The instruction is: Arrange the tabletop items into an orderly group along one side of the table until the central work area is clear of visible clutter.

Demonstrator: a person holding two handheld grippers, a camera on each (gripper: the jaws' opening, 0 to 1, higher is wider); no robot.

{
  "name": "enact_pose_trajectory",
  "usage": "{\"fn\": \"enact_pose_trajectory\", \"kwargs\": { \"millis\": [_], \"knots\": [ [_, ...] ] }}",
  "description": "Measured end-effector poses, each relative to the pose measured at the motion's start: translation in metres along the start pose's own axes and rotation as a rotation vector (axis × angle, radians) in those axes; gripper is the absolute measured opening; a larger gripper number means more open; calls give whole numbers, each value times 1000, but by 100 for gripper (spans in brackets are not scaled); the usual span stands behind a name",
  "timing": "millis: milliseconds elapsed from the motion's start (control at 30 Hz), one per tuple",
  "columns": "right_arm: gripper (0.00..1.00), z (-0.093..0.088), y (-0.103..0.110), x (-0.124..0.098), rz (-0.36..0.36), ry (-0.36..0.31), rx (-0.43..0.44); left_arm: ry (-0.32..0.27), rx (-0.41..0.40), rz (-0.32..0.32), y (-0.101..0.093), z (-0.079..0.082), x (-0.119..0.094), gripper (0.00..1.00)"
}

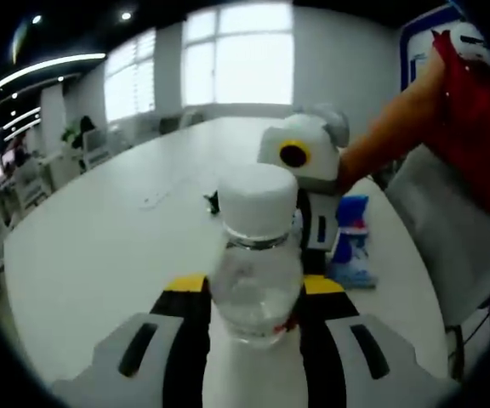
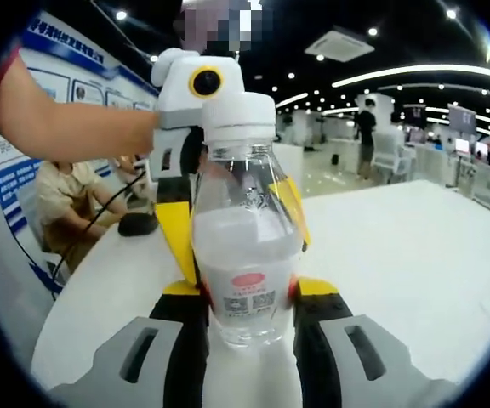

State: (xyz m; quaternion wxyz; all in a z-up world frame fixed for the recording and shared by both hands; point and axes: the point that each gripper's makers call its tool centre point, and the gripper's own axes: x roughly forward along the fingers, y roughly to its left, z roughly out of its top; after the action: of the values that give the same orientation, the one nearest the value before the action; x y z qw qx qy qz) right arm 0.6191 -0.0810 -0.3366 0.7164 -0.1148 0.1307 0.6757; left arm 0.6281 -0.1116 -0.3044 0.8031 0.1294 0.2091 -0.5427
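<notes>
Left gripper view shows the left gripper (image 1: 253, 293) and right gripper (image 2: 247, 293) both clamping one clear water bottle (image 1: 256, 263) above the white table (image 1: 100, 246), likely mid-carry; next it needs setting at the table's side, beyond a blue packet (image 1: 351, 242).

A bright window (image 1: 238, 51) stands behind the white table (image 1: 100, 246), while a seated person (image 2: 66, 204), a standing person (image 2: 367, 127) and ceiling lights (image 2: 415, 72) fill the office.
</notes>
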Motion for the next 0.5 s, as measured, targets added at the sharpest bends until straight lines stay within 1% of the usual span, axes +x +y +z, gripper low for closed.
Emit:
{"fn": "enact_pose_trajectory", "kwargs": {
  "millis": [133, 300, 500],
  "knots": [
    [37, -1, 1, 1, -17, 21, -32, 7, 1, -4, -3, -2, -1, 38],
    [38, -2, 1, 0, -30, 19, -30, 4, -6, 1, -3, -3, -1, 38],
    [39, -1, -1, 1, -36, 36, -25, 13, -10, 5, -3, -3, -1, 38]
  ]
}}
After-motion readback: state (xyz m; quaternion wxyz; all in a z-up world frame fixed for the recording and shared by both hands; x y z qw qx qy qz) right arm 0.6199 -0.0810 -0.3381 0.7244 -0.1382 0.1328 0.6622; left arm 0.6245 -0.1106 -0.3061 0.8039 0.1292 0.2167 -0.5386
